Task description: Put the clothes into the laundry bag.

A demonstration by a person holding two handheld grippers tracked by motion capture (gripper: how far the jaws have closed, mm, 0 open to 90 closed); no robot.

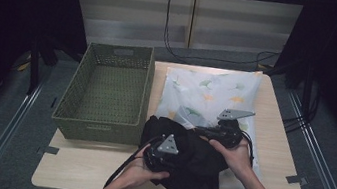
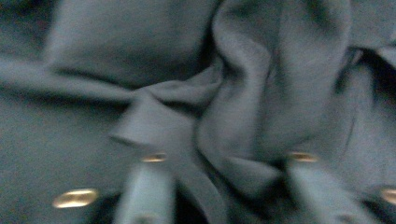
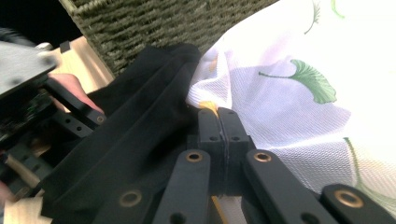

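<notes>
Right gripper view: right gripper jaws pressed together, seemingly pinning the leaf-print cloth beside the basket. Left gripper jaws apart, straddling a fold of the black garment for pickup.

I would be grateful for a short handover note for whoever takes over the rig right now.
Left gripper: on the black garment, jaws apart with a fold of cloth between them in the left gripper view; no firm grip can be confirmed.
Right gripper: jaws shut at the edge of the mesh bag, apparently pinching it.
Things: garment heaped at the table's near edge, overlapping the bag's near end; the white leaf-print bag lies flat beside the green basket, which looks empty.
Done: bag edge pinched.
Left: probably hold the bag open and work the garment inside; it is not yet in.
</notes>
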